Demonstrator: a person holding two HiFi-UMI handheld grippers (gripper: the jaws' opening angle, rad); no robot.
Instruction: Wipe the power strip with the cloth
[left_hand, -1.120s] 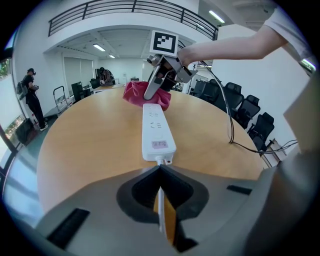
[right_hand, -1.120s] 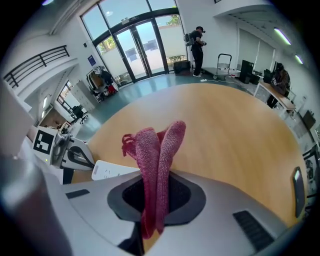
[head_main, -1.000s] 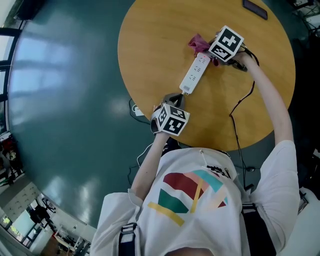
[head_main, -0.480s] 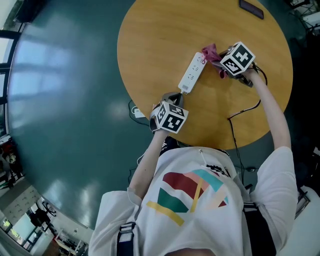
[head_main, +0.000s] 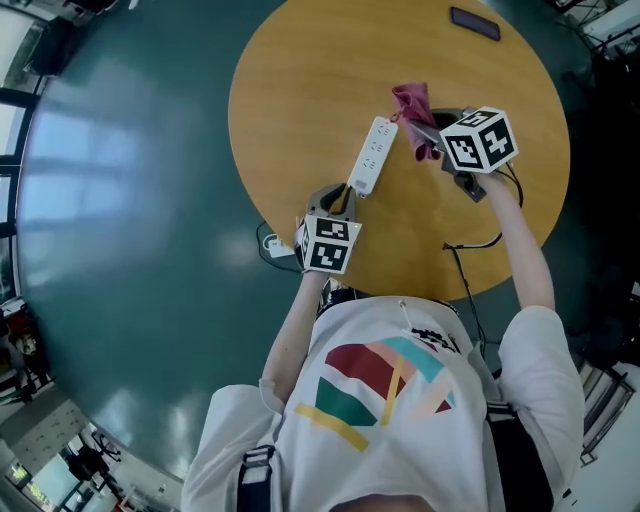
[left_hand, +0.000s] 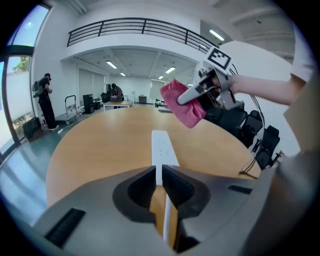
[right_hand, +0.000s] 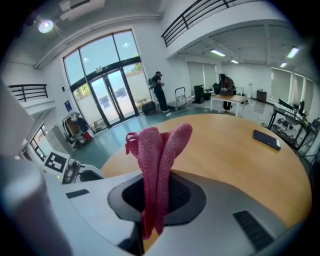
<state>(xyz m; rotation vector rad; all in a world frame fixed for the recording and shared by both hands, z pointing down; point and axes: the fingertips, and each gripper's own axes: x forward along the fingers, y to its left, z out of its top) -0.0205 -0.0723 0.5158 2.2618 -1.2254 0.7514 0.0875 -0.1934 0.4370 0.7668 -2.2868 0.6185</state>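
The white power strip (head_main: 369, 155) lies on the round wooden table (head_main: 290, 90), pointing away from me. My left gripper (head_main: 343, 194) is shut on the strip's near end, and the white cord runs back between its jaws (left_hand: 159, 175). The strip (left_hand: 161, 147) stretches ahead of them. My right gripper (head_main: 428, 130) is shut on a pink cloth (head_main: 413, 108). It holds the cloth lifted, just right of the strip's far end and apart from it. In the right gripper view the cloth (right_hand: 157, 150) hangs folded between the jaws (right_hand: 156, 187). The left gripper view shows the cloth (left_hand: 182, 102) in the air above the table.
A dark phone (head_main: 474, 22) lies at the table's far edge. A black cable (head_main: 470, 243) trails over the near right edge under my right arm. A white plug (head_main: 272, 245) lies on the green floor by the left gripper. People stand far off in the hall.
My right gripper has lifted the pink cloth off the strip's far end and drawn it to the right. The left gripper has kept its hold on the strip's near end.
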